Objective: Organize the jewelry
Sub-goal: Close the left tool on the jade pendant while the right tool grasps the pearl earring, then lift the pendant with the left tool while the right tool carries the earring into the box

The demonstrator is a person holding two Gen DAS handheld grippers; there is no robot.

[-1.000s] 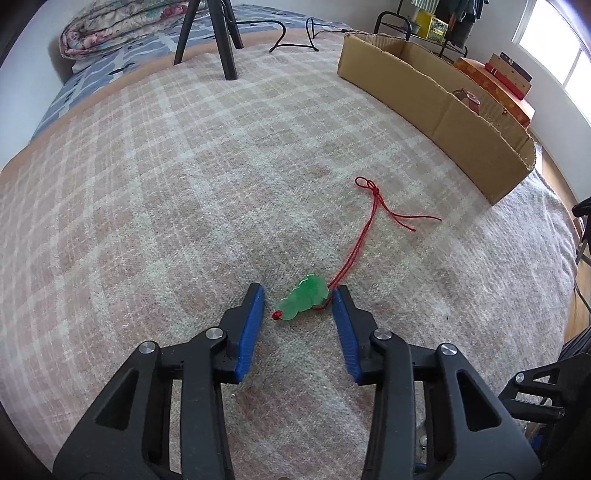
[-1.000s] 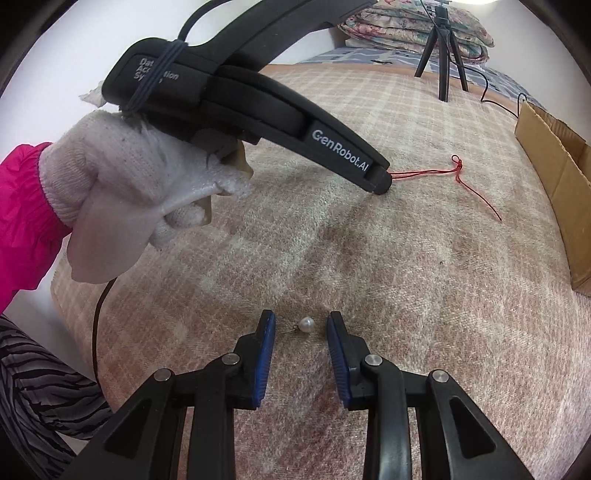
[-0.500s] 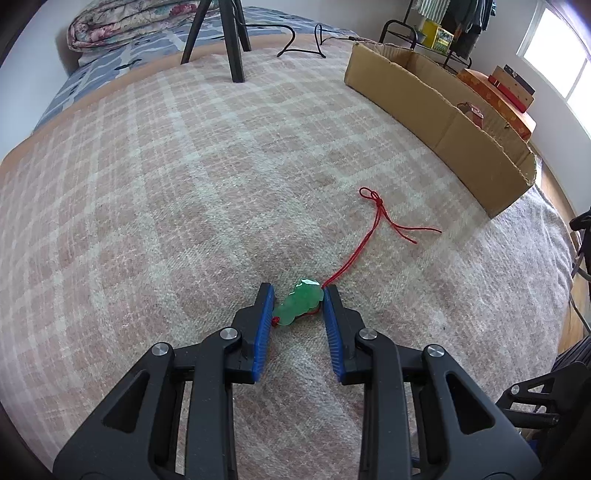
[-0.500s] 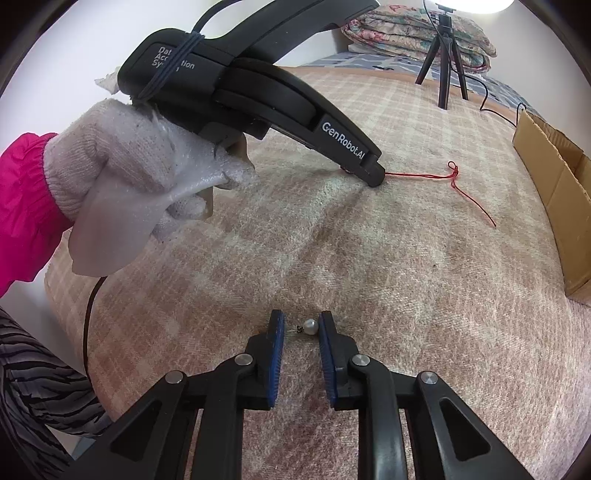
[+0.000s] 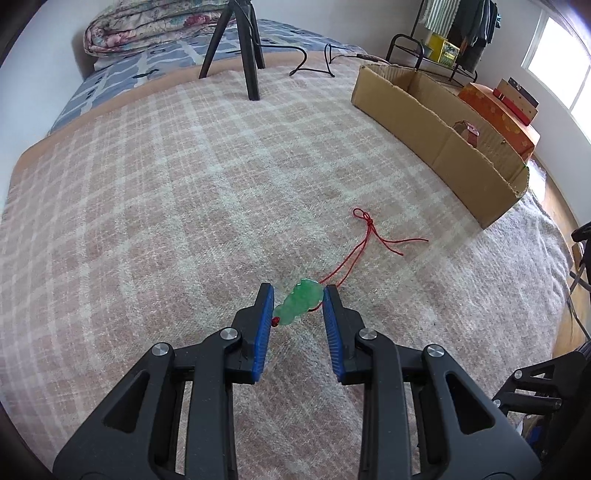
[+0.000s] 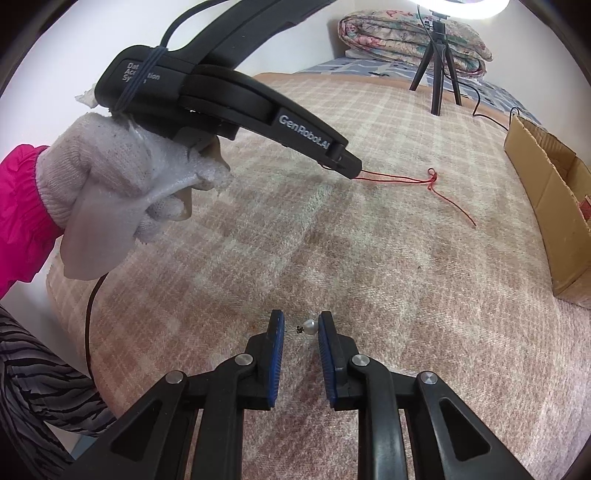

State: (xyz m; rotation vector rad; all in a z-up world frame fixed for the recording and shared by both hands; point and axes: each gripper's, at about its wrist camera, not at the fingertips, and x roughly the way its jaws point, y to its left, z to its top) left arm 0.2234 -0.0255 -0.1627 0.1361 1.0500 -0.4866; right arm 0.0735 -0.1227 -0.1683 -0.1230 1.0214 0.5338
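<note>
A green carved pendant on a red cord sits crosswise between the blue pads of my left gripper, which is shut on it. The cord trails away over the plaid blanket to a knot. In the right wrist view the left gripper appears from the side, held by a white-gloved hand, with the cord running out from its tip. My right gripper is shut on a small pearl earring. The pearl rests against the right pad and its thin pin points at the left pad.
An open cardboard box stands along the blanket's right side, also seen in the right wrist view. A black tripod and a folded quilt are at the far end. Orange boxes lie beyond the cardboard.
The left jaws narrowed from either side of the pendant until they gripped it. The right jaws narrowed around the pearl earring. Both hands stayed nearly in place.
</note>
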